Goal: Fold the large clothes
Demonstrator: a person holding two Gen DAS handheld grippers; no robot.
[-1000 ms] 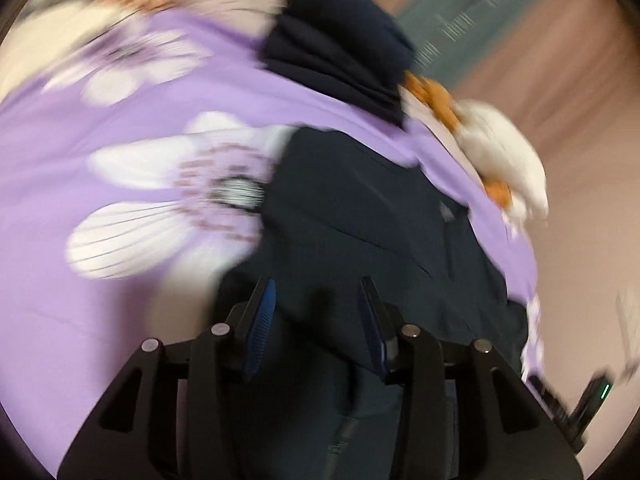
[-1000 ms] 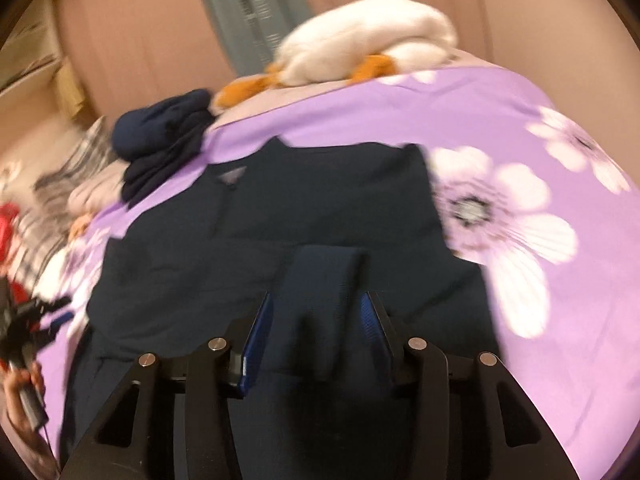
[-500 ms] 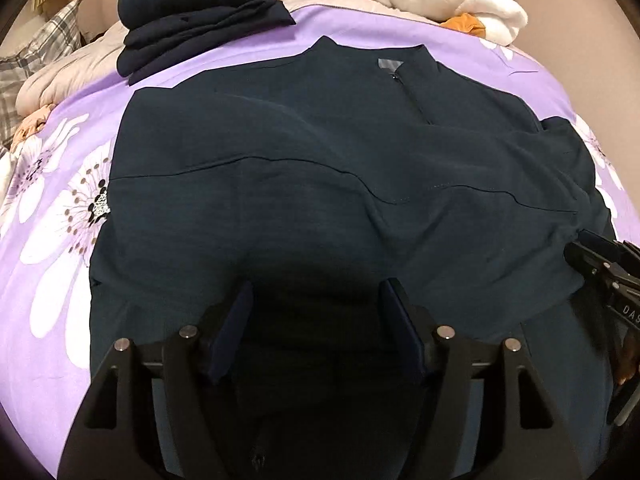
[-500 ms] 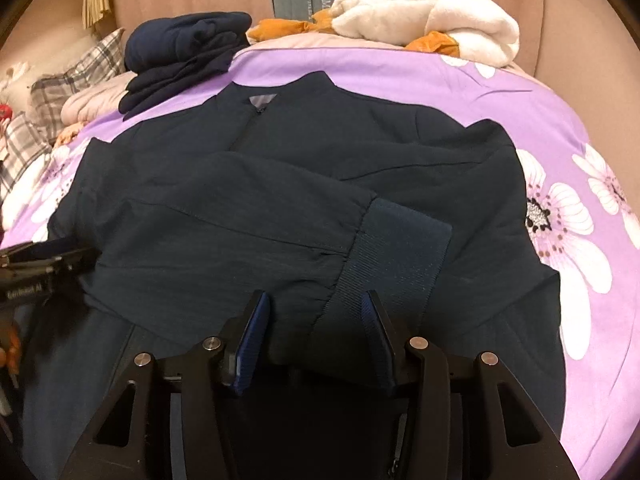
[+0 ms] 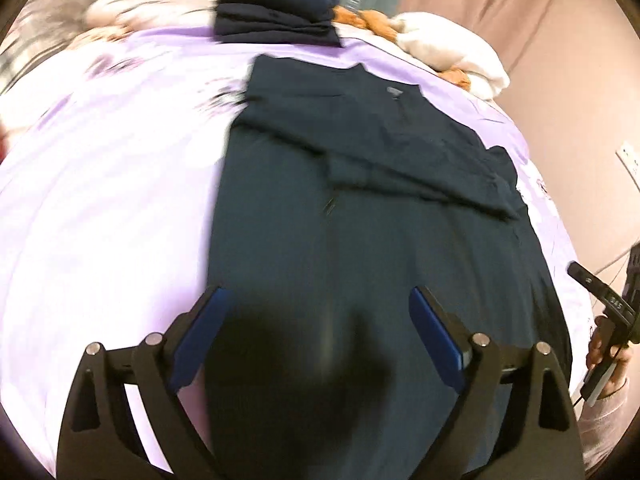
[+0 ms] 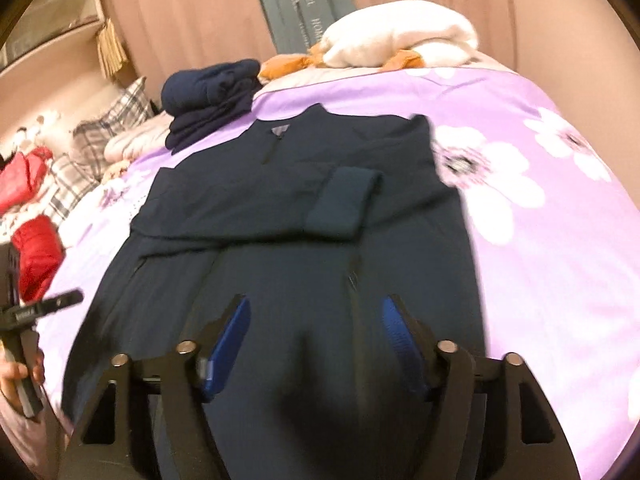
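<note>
Lying flat on the bed (image 6: 540,92), the dark jacket (image 6: 304,272) is spread front-up over the purple flowered cover, collar toward the far end and hem toward the person. Both sleeves are folded in across its chest, the ribbed cuff (image 6: 340,204) of the upper one resting just right of the zip line; that looks deliberate, narrowing the jacket to a long strip so the body can be folded up next. The left tongs (image 5: 316,328) hang over the lower part of the jacket with their blue pads spread wide and nothing between them; the left edge of the jacket runs just inside the left pad. The right tongs (image 6: 314,336) are over the jacket's lower middle, likewise parted and empty, with cloth showing in the gap but not pinched. My guess is that they are lined up near the hem to take it at two points and carry it toward the collar, though neither has gripped yet. Beyond the jacket's collar sits a stack of folded dark clothes (image 6: 212,100), probably pieces already done, and to the right of that stack lies a white plush toy (image 6: 400,40) with orange parts. To the left of the jacket, off the cover's edge, are plaid pillows (image 6: 112,120) and something red (image 6: 34,248). None of these touch the jacket, so the fold toward the collar looks unobstructed; only the loose cuff may slip as the cloth lifts.
</note>
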